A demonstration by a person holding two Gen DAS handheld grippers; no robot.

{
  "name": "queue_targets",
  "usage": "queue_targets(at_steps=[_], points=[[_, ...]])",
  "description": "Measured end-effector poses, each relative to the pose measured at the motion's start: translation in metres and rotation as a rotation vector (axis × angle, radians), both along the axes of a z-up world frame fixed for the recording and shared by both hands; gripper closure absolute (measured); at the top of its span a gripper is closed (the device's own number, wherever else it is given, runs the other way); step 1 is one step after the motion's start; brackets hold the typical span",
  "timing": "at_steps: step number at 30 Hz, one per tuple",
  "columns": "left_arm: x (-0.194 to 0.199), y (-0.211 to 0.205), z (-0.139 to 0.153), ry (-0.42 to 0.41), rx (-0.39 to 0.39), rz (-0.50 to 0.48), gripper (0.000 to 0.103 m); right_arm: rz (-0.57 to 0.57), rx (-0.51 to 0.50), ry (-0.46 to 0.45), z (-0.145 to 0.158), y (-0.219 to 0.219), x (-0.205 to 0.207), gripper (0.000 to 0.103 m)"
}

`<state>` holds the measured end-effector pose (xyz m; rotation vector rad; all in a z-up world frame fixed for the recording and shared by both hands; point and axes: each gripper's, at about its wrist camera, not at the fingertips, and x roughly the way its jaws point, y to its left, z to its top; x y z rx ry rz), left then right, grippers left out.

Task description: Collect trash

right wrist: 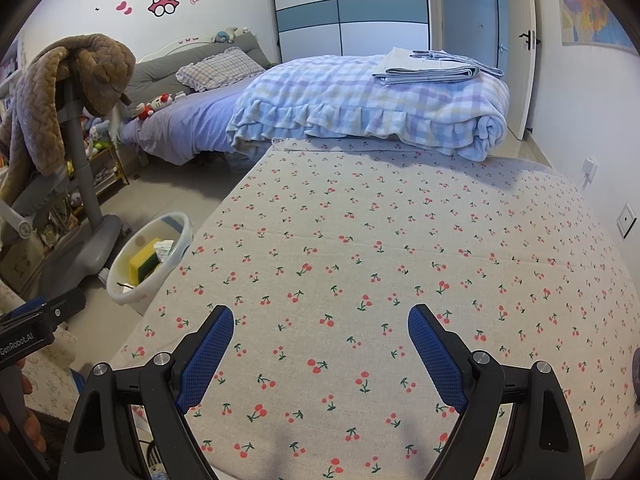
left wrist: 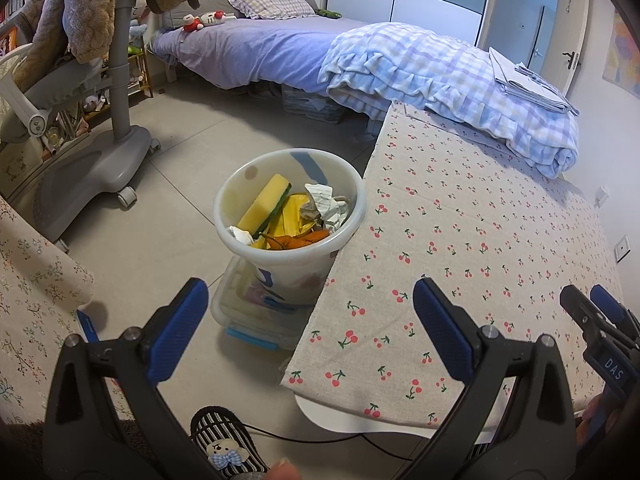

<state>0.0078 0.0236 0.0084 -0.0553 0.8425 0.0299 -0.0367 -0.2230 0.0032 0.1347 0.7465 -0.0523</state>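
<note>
A white plastic bin (left wrist: 352, 208) stands on a clear storage box on the floor, against the table's left edge. It holds a yellow sponge (left wrist: 264, 204), crumpled paper (left wrist: 326, 204), yellow wrappers and orange peel. It also shows in the right wrist view (right wrist: 182, 240). My left gripper (left wrist: 310, 308) is open and empty, hovering near the table's front left corner, short of the bin. My right gripper (right wrist: 320, 334) is open and empty above the cherry-print tablecloth (right wrist: 380, 240). The right gripper also shows in the left wrist view (left wrist: 592, 308).
A grey wheeled stand (left wrist: 120, 120) draped with brown blankets stands left of the bin. A bed with a folded plaid blanket (right wrist: 380, 104) lies behind the table. A striped slipper (left wrist: 226, 446) and a black cable lie on the floor near me.
</note>
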Motion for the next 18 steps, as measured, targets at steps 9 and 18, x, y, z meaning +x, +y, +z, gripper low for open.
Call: queue_targets(at_steps=[9,18], points=[[-0.0017,-0.0041,-0.0015,-0.001,-0.006,0.0,0.001,-0.001,0.001,0.0,0.0002,-0.0002,0.0001,0.013],[-0.0021,-0.0058,-0.0008,-0.003,-0.008,-0.003,0.001,-0.002,0.001,0.0,0.0002,0.0002,-0.0001,0.013]])
